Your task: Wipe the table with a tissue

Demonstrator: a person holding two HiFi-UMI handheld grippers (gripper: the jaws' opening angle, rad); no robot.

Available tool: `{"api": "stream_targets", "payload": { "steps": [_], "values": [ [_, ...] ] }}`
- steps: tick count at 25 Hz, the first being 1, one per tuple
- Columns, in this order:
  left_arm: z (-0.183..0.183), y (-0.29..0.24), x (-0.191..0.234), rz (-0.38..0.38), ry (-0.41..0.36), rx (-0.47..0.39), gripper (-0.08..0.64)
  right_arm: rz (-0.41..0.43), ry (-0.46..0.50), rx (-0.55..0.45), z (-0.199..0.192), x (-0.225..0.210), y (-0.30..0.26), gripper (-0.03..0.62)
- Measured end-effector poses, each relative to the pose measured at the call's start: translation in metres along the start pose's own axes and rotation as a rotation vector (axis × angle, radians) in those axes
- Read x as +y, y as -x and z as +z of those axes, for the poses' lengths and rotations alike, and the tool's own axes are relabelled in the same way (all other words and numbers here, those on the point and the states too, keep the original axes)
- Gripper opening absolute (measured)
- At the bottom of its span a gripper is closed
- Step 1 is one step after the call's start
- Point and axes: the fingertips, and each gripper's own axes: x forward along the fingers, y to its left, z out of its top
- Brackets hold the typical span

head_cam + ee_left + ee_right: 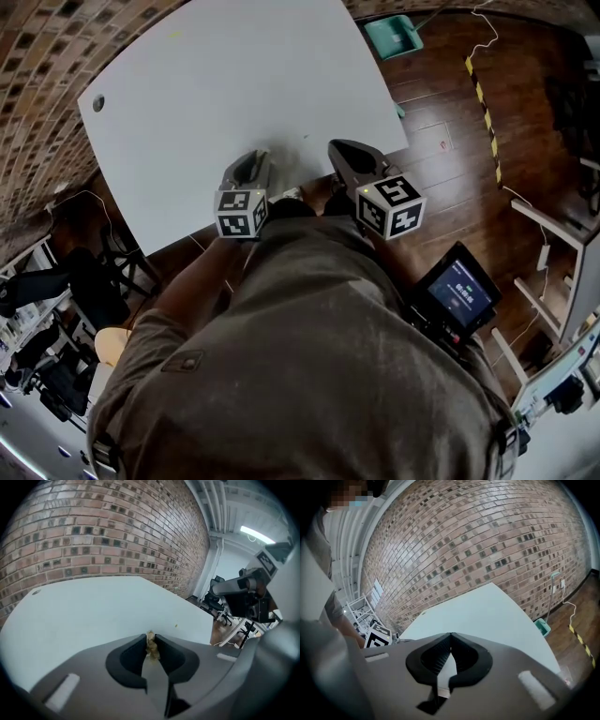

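Note:
A bare white table (234,84) slants away in front of me, and both grippers hover over its near edge. My left gripper (255,159) is shut, and its tips (150,637) pinch a small tan scrap of tissue (152,648). Beyond them a tiny speck (176,626) lies on the table top (93,606). My right gripper (343,150) is shut too, and its tips (451,634) meet with nothing between them. No larger tissue shows anywhere on the table (478,611).
A brick wall (103,531) runs behind the table. On the wooden floor lie a green dustpan (394,36) and striped tape (483,98). A small screen (459,291) sits at my right hip. Office chairs (218,599) stand past the table's right end. A grommet hole (97,102) marks its far left corner.

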Motion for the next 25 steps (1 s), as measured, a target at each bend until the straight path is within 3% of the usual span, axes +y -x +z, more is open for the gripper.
{"api": "stream_targets", "payload": {
  "steps": [16,25],
  "values": [
    [0.017,-0.030,-0.041,-0.095,-0.054,0.010,0.057,-0.037,-0.019,-0.046,0.012,-0.029,0.013,0.012],
    [0.040,-0.025,-0.043,-0.114,-0.034,-0.039,0.057,-0.036,-0.002,-0.084,0.029,-0.033,0.012,0.012]
  ]
}}
